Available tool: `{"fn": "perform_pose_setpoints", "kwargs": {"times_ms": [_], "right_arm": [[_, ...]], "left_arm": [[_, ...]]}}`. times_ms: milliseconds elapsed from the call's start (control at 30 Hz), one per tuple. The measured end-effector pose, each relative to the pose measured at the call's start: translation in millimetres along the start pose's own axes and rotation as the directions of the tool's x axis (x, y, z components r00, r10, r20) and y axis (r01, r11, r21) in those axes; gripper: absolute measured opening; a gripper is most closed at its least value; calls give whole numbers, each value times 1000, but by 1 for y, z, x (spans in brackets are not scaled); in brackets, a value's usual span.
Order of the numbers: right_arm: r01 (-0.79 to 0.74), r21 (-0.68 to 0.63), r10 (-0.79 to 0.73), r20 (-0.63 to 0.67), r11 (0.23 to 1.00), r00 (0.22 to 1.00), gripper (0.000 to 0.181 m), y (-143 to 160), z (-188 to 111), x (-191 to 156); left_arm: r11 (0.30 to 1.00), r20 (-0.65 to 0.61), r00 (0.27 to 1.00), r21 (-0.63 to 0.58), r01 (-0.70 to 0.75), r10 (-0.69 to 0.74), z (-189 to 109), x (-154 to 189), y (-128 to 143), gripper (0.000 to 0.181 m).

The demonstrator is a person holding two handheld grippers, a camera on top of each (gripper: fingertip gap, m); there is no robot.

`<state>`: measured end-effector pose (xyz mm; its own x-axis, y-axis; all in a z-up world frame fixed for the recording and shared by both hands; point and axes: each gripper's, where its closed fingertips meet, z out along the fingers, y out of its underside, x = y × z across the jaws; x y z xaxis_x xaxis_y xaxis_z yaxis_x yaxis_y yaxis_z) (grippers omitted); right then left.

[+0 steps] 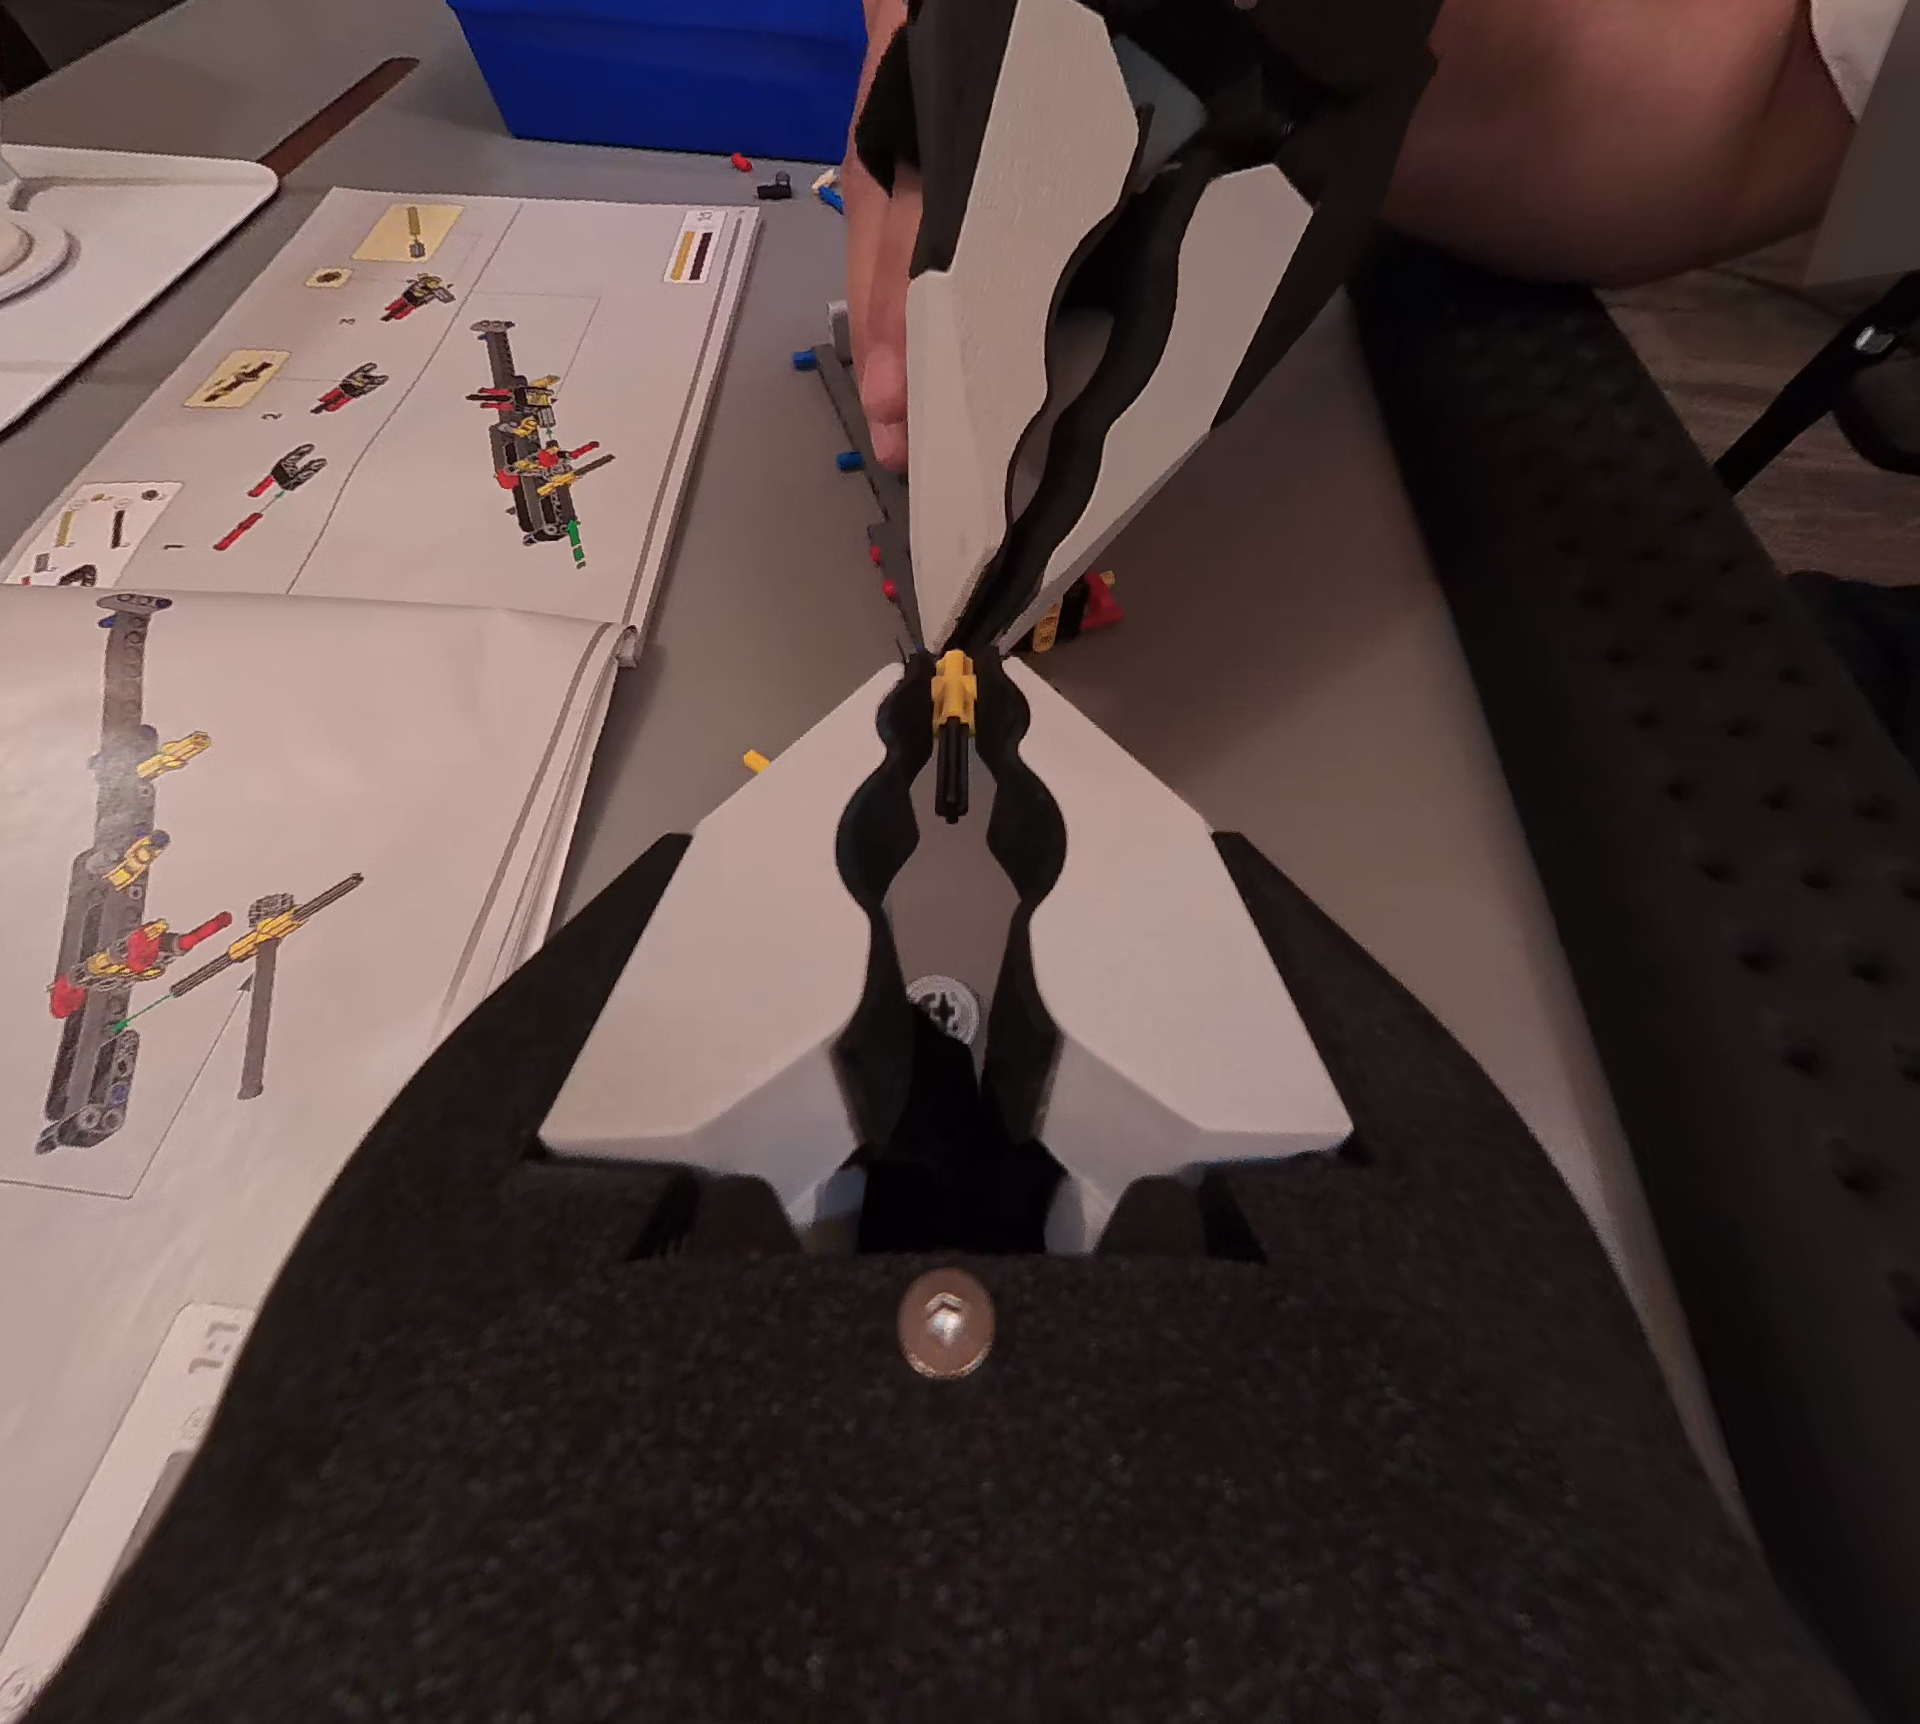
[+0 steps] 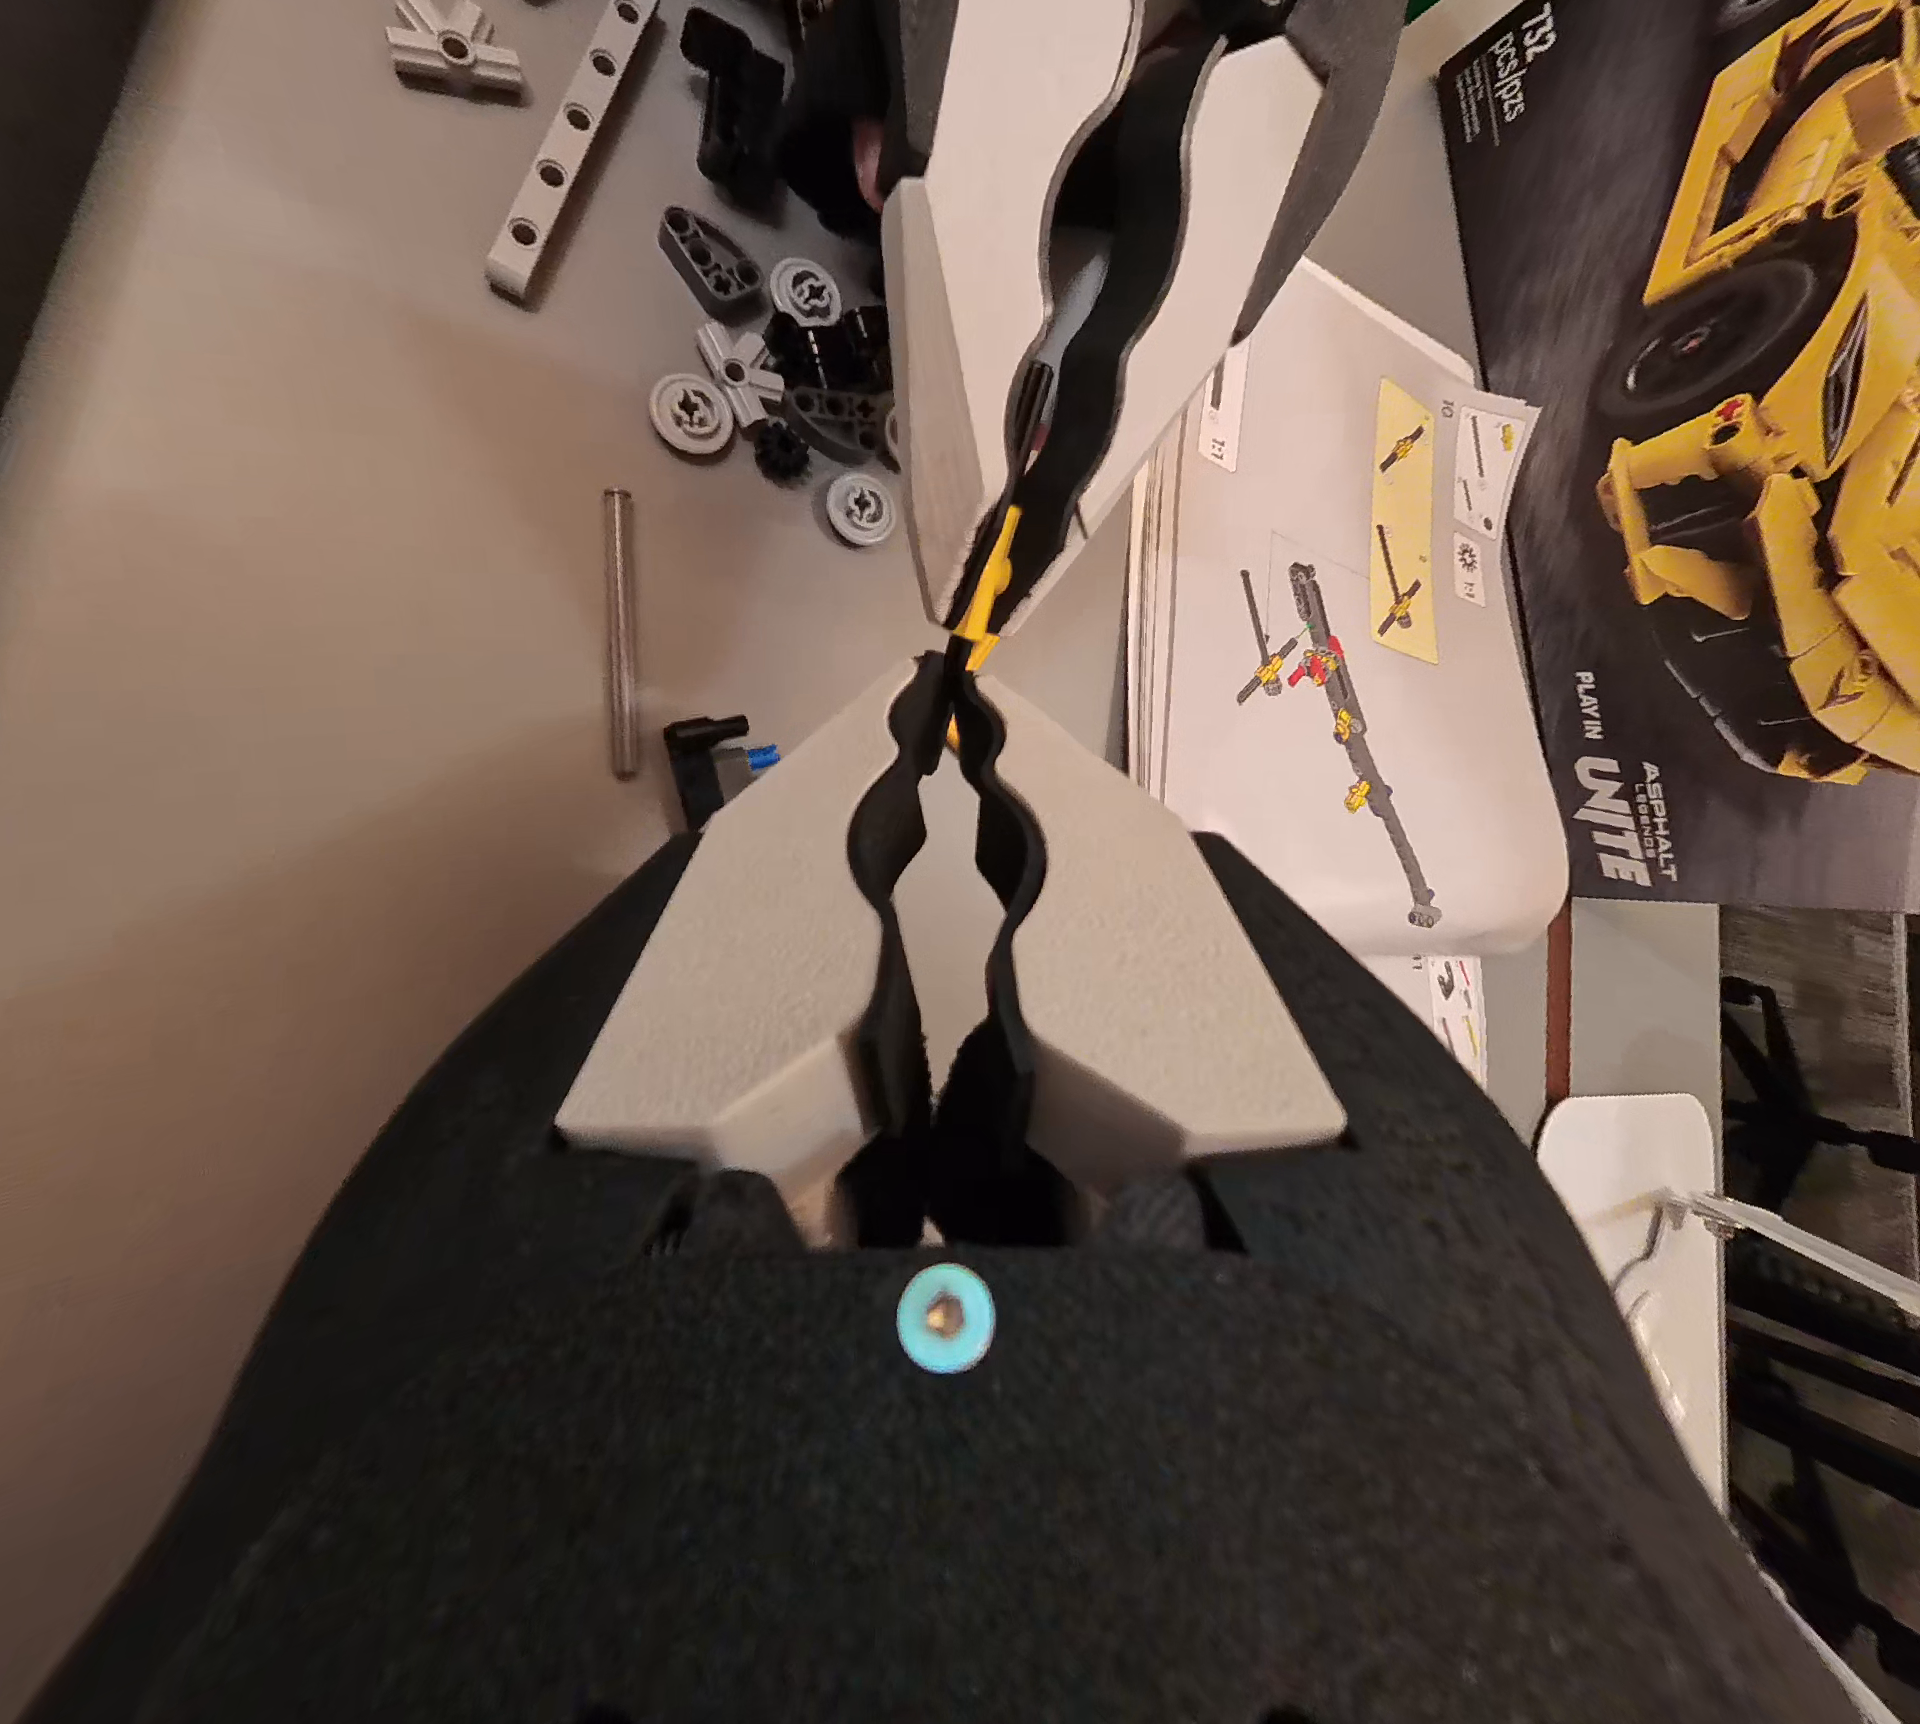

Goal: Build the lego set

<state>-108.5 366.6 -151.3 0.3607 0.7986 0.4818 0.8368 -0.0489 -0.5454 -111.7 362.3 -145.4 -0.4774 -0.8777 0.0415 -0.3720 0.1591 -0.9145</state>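
Clamped in left gripper [image 1: 951,687] tips: yellow connector [image 1: 953,687] on black axle [image 1: 949,775], held above desk [image 1: 1247,739]; right gripper [image 2: 951,677] pinching axle's far end tip-to-tip, so push straight along axle, keep both squeezes firm, avoid twisting.

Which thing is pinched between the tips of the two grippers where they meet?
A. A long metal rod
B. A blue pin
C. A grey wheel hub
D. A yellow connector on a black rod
D: in the left wrist view the left gripper meets the right gripper tip to tip, and the yellow connector on its black rod sits between the tips.
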Motion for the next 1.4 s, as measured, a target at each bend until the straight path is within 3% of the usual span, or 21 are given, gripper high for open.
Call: {"fn": "perform_pose_setpoints", "kwargs": {"times_ms": [233,567,667,867,1067,1233,1400], "right_arm": [[-2,-56,5,51,998,999,1,15,11,-9],[-85,-36,88,93,996,992,1,25,20,-15],[-184,49,179,100,982,979,1,16,12,-7],[-230,54,224,101,972,969,10,20,7,-7],[-249,-22,250,67,968,966,5,41,1,1],[-473,-132,483,55,871,874,18,61,14,13],[-515,-258,536,14,817,844,23,79,31,7]], "left_arm": [[992,53,996,-109,-60,66,11,-2,17,5],[978,65,992,-190,-91,105,20,-5,30,6],[991,60,995,-120,-66,74,13,-7,20,6],[999,67,996,-20,-50,51,-1,-9,2,6],[996,105,992,-60,-61,67,-7,-14,9,6],[993,138,988,-102,-57,71,-3,-21,16,6],[992,143,987,-108,-61,76,-2,-20,17,6]]}}
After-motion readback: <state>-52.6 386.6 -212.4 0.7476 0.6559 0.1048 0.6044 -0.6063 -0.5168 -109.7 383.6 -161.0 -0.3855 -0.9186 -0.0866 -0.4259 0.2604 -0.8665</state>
